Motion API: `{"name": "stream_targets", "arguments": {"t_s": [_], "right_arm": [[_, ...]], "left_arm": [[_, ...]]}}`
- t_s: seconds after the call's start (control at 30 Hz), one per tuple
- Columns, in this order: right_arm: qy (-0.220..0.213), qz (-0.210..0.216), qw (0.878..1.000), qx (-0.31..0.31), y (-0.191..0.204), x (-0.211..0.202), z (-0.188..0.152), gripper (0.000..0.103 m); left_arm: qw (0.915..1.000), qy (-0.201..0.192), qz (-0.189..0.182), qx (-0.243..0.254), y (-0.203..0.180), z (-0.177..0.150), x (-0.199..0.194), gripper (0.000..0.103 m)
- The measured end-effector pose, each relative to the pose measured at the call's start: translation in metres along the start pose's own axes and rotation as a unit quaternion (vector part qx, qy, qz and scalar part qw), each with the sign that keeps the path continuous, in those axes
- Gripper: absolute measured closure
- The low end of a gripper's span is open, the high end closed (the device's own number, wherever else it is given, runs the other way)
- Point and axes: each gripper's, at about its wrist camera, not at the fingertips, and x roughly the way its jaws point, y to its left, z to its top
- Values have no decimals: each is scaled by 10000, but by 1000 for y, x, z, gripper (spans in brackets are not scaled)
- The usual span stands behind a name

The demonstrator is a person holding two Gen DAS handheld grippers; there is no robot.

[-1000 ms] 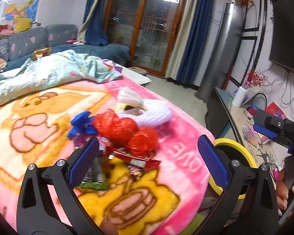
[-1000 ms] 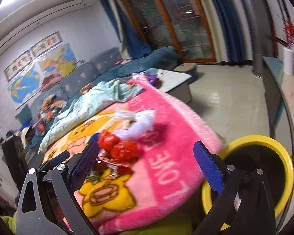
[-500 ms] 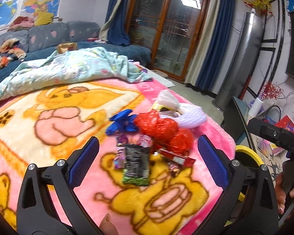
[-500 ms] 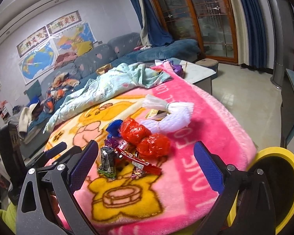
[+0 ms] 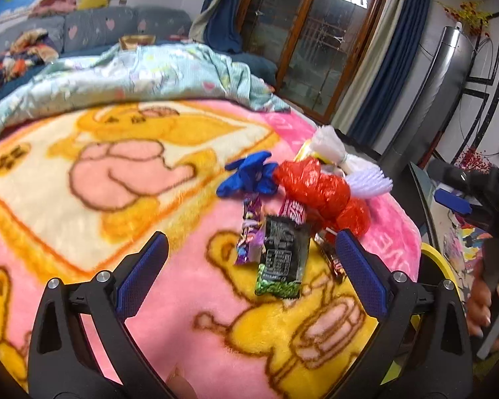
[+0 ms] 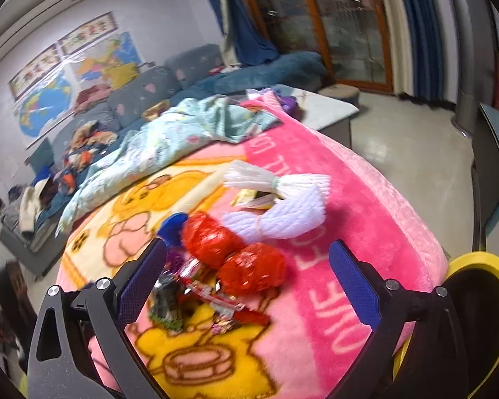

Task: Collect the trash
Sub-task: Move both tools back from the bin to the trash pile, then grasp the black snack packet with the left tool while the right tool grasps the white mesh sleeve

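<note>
A pink blanket (image 5: 169,302) printed with yellow bears covered the whole work surface, and a pale green quilt (image 5: 123,79) lay bunched along its far edge, toward twelve o'clock in the left wrist view. At about four o'clock in the right wrist view, just past the blanket's edge, stood a yellow-rimmed bin (image 6: 482,266) with a dark inside.

The trash sat in one loose heap on the blanket. Largest were the white foam nets (image 6: 282,212), tied in bundles at the far side of the heap. Touching them on the near side were two crumpled red bags (image 5: 319,189), one just beside the other. A blue scrap (image 5: 249,174) lay at nine o'clock from the red bags, touching them. Nearer the camera lay the black wrapper (image 5: 281,259) with a green end, flat and upright in the left view, and a purple wrapper (image 5: 249,229) just beside it on the left. A thin red wrapper (image 6: 229,306) lay below the red bags in the right view (its print too blurred to read).

The left gripper (image 5: 248,272) hung over the blanket with its tongs wide apart, the black wrapper lying between them, untouched. The right gripper (image 6: 248,282) likewise had its tongs apart, empty, framing the red bags and small wrappers.
</note>
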Motion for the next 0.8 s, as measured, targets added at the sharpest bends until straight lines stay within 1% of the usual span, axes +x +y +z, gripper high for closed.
{"name": "stream_targets", "arguments": {"t_s": [0.07,0.13,0.2,0.33,0.37,0.43,0.5,0.57,0.7,0.77,0.8], "right_arm": [[64,-71,9999,139,-6,10,4,8],[168,-155,9992,320,-14,22,7,8],[206,-207,9984,479,-21,30,9,8],[296,-276,9970,654,-30,45,14,8],[343,-273,9966,700,-32,50,15,8],[383,-251,9953,857,-39,56,16,8],[442,-239,9933,1045,-47,63,16,8],[474,-232,9919,1152,-53,68,16,8],[594,-124,9888,1365,-66,81,15,8],[697,-5,9870,1450,-72,89,15,8],[731,-6,9860,1501,-76,92,14,11]], "left_arm": [[9999,89,-80,-17,1,-3,5,11],[9997,166,-189,-31,0,-6,10,13],[9994,246,-253,25,-4,-9,14,21],[9982,416,-413,83,-10,-14,25,30],[9980,438,-441,114,-12,-16,27,34],[9974,521,-466,195,-18,-19,32,35],[9967,610,-484,224,-21,-22,37,40],[9959,717,-488,255,-23,-27,42,42],[9954,822,-474,159,-21,-32,48,46],[9951,851,-494,116,-19,-33,49,49],[9950,862,-501,105,-18,-33,50,52]]}}
